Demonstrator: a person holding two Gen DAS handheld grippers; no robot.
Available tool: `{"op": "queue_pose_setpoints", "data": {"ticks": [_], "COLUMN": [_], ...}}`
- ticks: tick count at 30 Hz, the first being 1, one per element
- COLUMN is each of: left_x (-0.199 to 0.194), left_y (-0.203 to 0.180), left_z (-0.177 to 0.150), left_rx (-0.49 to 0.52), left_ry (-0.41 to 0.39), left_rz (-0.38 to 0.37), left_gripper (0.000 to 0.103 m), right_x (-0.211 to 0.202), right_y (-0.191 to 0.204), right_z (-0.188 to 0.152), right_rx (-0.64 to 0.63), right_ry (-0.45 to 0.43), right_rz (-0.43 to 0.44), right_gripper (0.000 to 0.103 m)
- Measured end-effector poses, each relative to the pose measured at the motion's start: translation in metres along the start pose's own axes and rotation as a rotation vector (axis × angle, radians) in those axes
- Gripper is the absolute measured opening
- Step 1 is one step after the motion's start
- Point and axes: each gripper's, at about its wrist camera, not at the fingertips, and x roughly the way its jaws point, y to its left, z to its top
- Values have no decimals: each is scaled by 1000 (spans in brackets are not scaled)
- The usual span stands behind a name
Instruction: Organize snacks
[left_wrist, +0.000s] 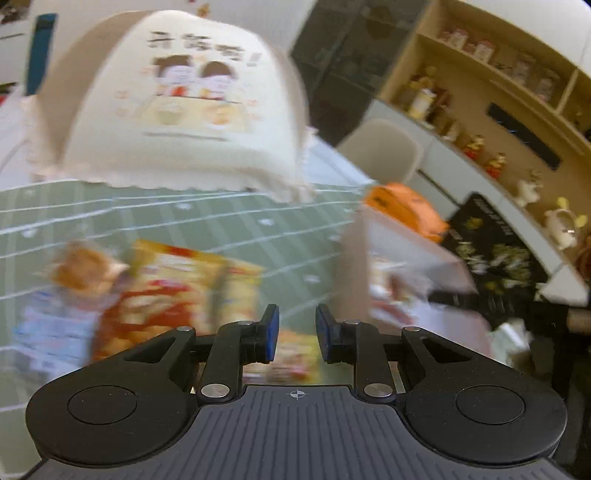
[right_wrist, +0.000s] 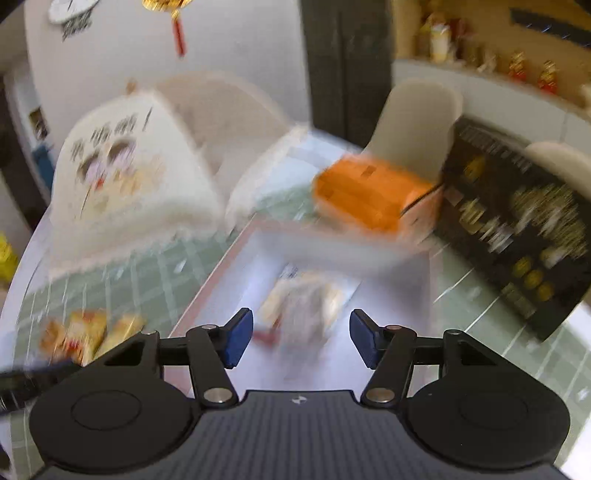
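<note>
Both views are motion-blurred. In the left wrist view, my left gripper (left_wrist: 297, 334) is open and empty above the green checked tablecloth (left_wrist: 207, 218). A yellow-red snack bag (left_wrist: 173, 291) and a blue-white snack pack (left_wrist: 55, 325) lie just left of it, and a small packet (left_wrist: 295, 358) shows below the fingers. In the right wrist view, my right gripper (right_wrist: 301, 339) is open and empty over a pale pink-rimmed bin (right_wrist: 229, 273). A whitish snack pack (right_wrist: 303, 306) lies inside the bin. The loose snacks also show in the right wrist view (right_wrist: 85, 332) at the left.
A white cloth food cover with a cartoon print (left_wrist: 184, 99) stands at the back of the table. An orange box (right_wrist: 369, 192) sits behind the bin. A black printed box (right_wrist: 517, 229) leans at the right. Pale chairs (right_wrist: 417, 125) and shelves (left_wrist: 480, 85) stand beyond the table.
</note>
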Motion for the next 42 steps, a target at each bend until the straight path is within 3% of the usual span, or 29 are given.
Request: {"op": "queue_pose_setpoints", "data": {"ticks": [3,5,11,14,18,25,28,31,37,40,42], "left_x": [6,15,73,85,67,14,-10,-29,-82,-101,-103], "left_y": [16,18,2,-8,-22,-30,-21,-6,33,53,66], "left_z": [14,26,48,30,-2,-56,-71,-78,-77,-78,-79], "left_rx": [-12,7,153,276,456,589,536,406,125,23,-46], "left_ry": [-13,-21,63,129,112,113,124,144,80,59,72], "left_rz": [24,28,96,93,98,56,21,-1,-15,30,64], "left_gripper": [26,26,26,26,26,29,28,26,26,26,26], "right_x": [10,0,-23,-38,-55,-85,-103,-94,-52,-68,-78], "right_y": [23,34,34,35,40,46,52,64,89,105,125], "right_z": [-23,-37,-61,-76,-95,-113,-125,-138,-130,-117,-100], "right_rx": [-11,-18,46,21,-22,-15,-69,-149,-177,-213,-273], "right_ry": [67,27,56,61,56,-21,-44,5,60,70,48], "right_rz": [41,18,74,64,72,129,178,209,172,308,349], "right_gripper": [49,49,48,49,49,49,60,60,61,61,69]}}
